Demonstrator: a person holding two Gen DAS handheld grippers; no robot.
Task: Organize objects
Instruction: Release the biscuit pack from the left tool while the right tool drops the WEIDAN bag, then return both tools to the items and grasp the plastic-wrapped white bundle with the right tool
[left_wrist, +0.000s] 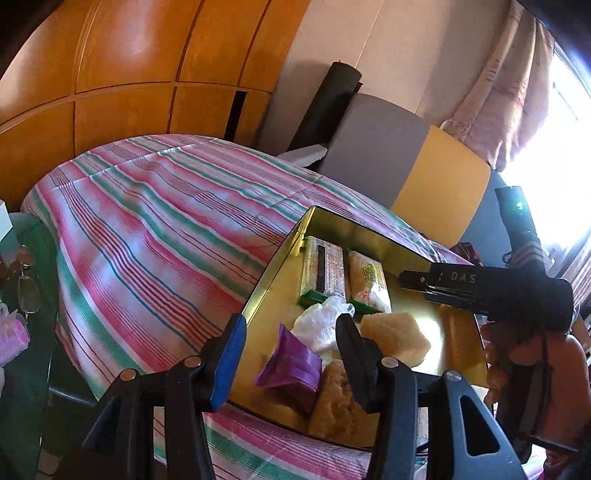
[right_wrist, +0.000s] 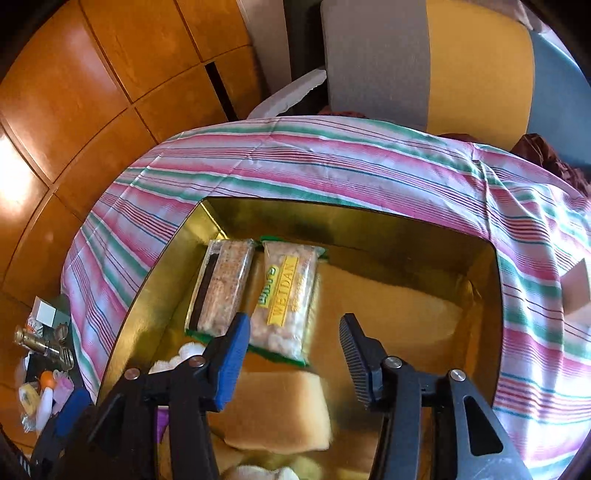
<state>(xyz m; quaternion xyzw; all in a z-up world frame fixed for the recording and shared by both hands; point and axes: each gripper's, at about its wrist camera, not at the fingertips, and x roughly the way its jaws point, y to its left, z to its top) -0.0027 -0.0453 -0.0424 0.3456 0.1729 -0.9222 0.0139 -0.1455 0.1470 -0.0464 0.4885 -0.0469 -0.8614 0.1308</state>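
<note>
An open gold tin (left_wrist: 280, 258) (right_wrist: 155, 295) sits on a striped cloth. Inside lie two wrapped snack bars (left_wrist: 327, 269) (right_wrist: 225, 288), one labelled WEIDAN (right_wrist: 288, 302), a white crumpled bag (left_wrist: 321, 325), a purple packet (left_wrist: 291, 365) and pale yellow spongy blocks (left_wrist: 395, 339) (right_wrist: 277, 410). My left gripper (left_wrist: 290, 352) straddles the tin's near left wall, jaws apart, the purple packet below the gap. My right gripper (right_wrist: 295, 339) (left_wrist: 406, 282) hovers over the tin, open, with nothing between its pads. A blurred yellow block lies just under it.
The striped cloth (right_wrist: 332, 162) covers a table. A grey and yellow cushioned seat (left_wrist: 406, 162) stands behind it, and wooden cupboard doors (left_wrist: 129, 74) beyond. Small items crowd a low table (right_wrist: 44, 362) at the left. A pinkish box (right_wrist: 576, 291) sits right of the tin.
</note>
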